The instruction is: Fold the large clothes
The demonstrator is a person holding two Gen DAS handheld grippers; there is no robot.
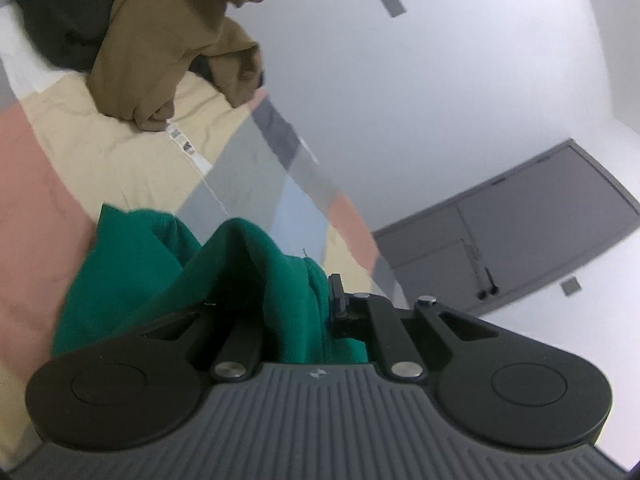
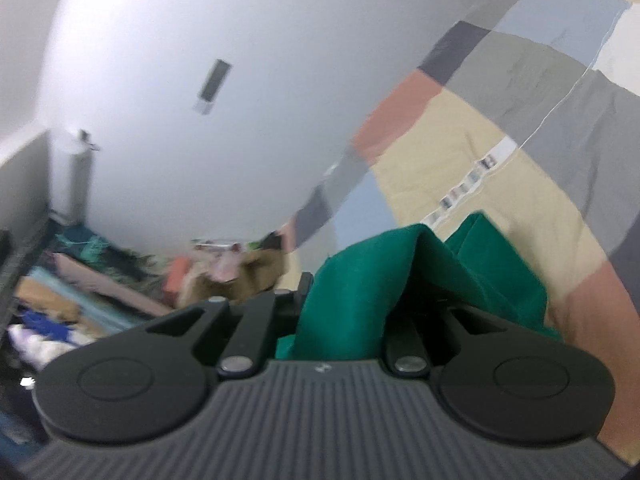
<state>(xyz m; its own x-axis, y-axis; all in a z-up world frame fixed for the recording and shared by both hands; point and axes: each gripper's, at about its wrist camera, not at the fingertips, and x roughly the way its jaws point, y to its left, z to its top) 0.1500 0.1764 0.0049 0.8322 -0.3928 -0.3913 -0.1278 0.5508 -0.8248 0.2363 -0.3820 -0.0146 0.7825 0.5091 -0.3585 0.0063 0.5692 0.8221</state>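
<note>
Green garment (image 1: 132, 264), tan garment (image 1: 160, 48), pastel patchwork bedspread (image 1: 48, 168), black hand-held grippers

No readable text, number or brand is to be found. A small emblem is seen on the left gripper (image 1: 298, 300) body, too small to be read.

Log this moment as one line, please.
left gripper: shut on green garment | right gripper: shut on green garment | under it: patchwork bedspread | brown garment: untouched

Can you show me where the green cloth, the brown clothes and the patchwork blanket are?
green cloth (image 1: 132, 264): left wrist view, its bunched fold.
brown clothes (image 1: 160, 40): left wrist view, middle of the heap.
patchwork blanket (image 2: 432, 160): right wrist view, a yellow patch.
</note>
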